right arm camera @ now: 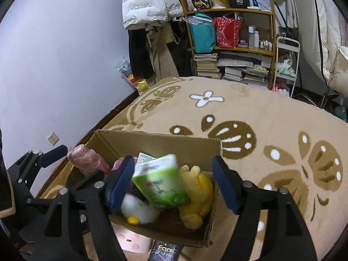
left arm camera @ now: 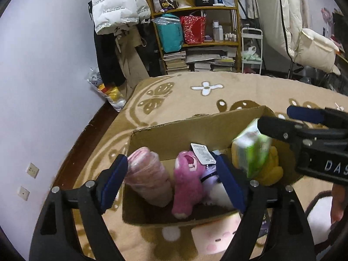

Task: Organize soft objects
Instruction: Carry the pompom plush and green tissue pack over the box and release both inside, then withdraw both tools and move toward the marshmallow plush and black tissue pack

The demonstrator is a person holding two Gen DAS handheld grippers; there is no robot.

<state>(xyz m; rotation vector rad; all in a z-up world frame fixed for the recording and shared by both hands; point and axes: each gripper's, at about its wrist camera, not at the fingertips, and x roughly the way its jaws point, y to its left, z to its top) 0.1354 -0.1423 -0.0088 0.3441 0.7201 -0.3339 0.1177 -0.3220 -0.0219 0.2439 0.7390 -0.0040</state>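
An open cardboard box sits on a beige butterfly-patterned blanket. In it lie a pink wrapped roll, a pink plush bear, a white plush and a yellow plush. A green tissue pack shows blurred and tilted over the box, between the fingers of my right gripper, which is open and not pressing on it. My left gripper hangs open over the box's left half, above the roll and the bear.
A pink square plush with a face and a dark "Face" pack lie just in front of the box. The blanket stretches right and back. A crowded shelf, hanging coats and a white wall stand behind.
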